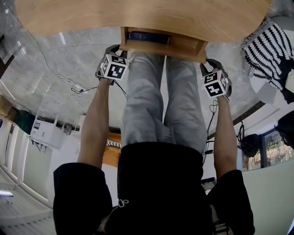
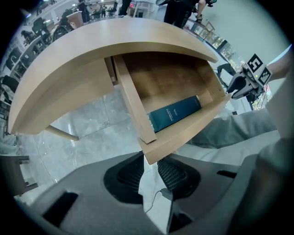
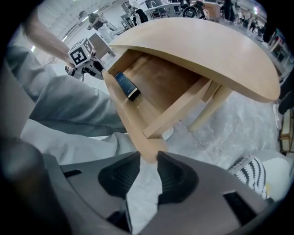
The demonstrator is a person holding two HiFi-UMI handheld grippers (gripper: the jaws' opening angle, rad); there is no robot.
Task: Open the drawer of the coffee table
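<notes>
- Grey marbled floor (image 1: 69,55) lies under everything; its far parts are bent by the lens in all three views.
- Pale-wood coffee table (image 1: 138,13) is cut off by the top edge of the head view. Only the gripper views show its curved top whole, with slim legs below.
- Person's legs (image 1: 165,101) in light trousers stand right against the table, and in the head view they hide the floor beneath it.
- Drawer (image 1: 165,48) juts out from under the table top toward the person, with its inside open to view. The head view shows little beyond its front board, while the gripper views look down into it.
- Left gripper (image 2: 149,167) has its jaws narrowed on the drawer's left front corner, pads against the wood.
- Right gripper (image 3: 148,167) is likewise clamped on the right front corner. Each gripper view shows the other's marker cube at the drawer's far end.
- Dark teal book (image 2: 174,112) lies flat inside the drawer against the front board. Its cover print is too small to read.
</notes>
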